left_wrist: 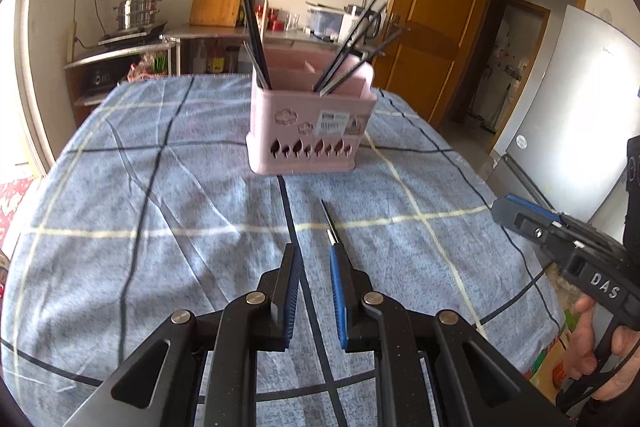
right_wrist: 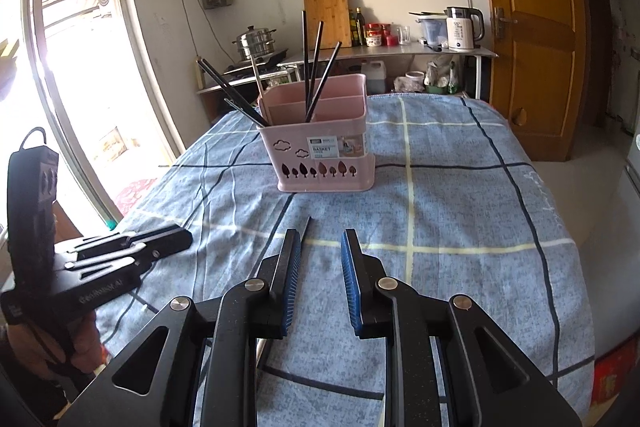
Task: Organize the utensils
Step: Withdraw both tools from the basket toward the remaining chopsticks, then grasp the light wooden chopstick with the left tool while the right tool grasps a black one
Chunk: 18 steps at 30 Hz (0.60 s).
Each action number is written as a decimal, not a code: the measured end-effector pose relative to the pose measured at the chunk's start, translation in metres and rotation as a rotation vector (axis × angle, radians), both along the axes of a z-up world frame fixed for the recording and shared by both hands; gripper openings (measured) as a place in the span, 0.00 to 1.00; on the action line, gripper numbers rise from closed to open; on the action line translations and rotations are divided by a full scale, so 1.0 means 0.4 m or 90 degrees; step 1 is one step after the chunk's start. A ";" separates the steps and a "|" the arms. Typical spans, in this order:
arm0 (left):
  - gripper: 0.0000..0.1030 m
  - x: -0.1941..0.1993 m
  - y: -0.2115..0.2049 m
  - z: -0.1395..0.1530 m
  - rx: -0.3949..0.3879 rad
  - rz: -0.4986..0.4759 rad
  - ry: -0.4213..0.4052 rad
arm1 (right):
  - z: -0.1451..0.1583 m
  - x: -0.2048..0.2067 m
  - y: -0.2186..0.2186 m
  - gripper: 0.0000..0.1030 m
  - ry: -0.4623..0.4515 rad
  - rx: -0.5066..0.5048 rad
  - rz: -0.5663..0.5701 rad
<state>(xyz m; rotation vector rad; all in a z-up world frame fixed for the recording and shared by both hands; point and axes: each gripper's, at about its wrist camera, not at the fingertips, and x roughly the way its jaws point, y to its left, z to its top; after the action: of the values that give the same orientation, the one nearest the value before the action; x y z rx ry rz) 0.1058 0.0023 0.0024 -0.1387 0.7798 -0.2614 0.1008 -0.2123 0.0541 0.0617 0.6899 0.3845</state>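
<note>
A pink basket (left_wrist: pixel 308 131) stood near the middle of a desk (left_wrist: pixel 160 211) draped in a blue checked cloth, dark chopsticks (left_wrist: pixel 254 31) leaning out of its compartments at both ends. One last black chopstick (left_wrist: pixel 329 221) lay flat on the cloth in front of the basket, its near end hidden beside the left gripper (left_wrist: pixel 314 255). That gripper's fingers (left_wrist: pixel 290 291) stood a narrow gap apart with nothing pinched between them, the stick lying just outside the right-hand finger. The right gripper (right_wrist: pixel 320 241), held in a hand (left_wrist: pixel 600 351) at the desk's edge, hovered with its fingers slightly spread and empty, the same chopstick (right_wrist: pixel 306 229) showing just beyond its left finger.

The risk, by the look of it, was in the pickup. A thin, smooth stick lying flat on soft cloth could roll away or slip from the pads, or the fingers could bunch the cloth and drag the basket. With both grippers close to the one stick, they could also knock into each other.
</note>
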 end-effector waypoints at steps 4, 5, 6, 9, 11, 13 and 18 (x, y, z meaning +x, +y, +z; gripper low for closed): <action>0.14 0.027 -0.034 -0.064 0.004 -0.007 0.040 | -0.015 0.006 -0.004 0.21 0.011 0.003 -0.002; 0.14 0.033 -0.042 -0.076 0.007 -0.009 0.047 | -0.018 0.008 -0.006 0.21 0.014 0.003 -0.002; 0.14 0.041 -0.052 -0.091 0.012 -0.010 0.057 | -0.022 0.010 -0.007 0.21 0.016 0.003 -0.003; 0.18 0.057 -0.071 -0.128 0.016 -0.013 0.078 | -0.035 0.016 -0.016 0.21 0.023 0.006 -0.005; 0.22 0.069 -0.081 -0.148 0.016 -0.012 0.089 | -0.042 0.020 -0.022 0.21 0.027 0.008 -0.007; 0.24 0.083 -0.090 -0.167 0.022 -0.008 0.100 | -0.050 0.025 -0.027 0.21 0.033 0.011 -0.010; 0.27 0.099 -0.109 -0.185 0.036 -0.006 0.103 | -0.063 0.033 -0.038 0.21 0.043 0.017 -0.014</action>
<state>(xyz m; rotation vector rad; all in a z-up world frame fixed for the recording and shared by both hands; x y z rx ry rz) 0.1454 -0.0413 -0.0717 -0.1027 0.9487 -0.2390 0.1138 -0.2275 0.0291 0.1078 0.7496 0.3715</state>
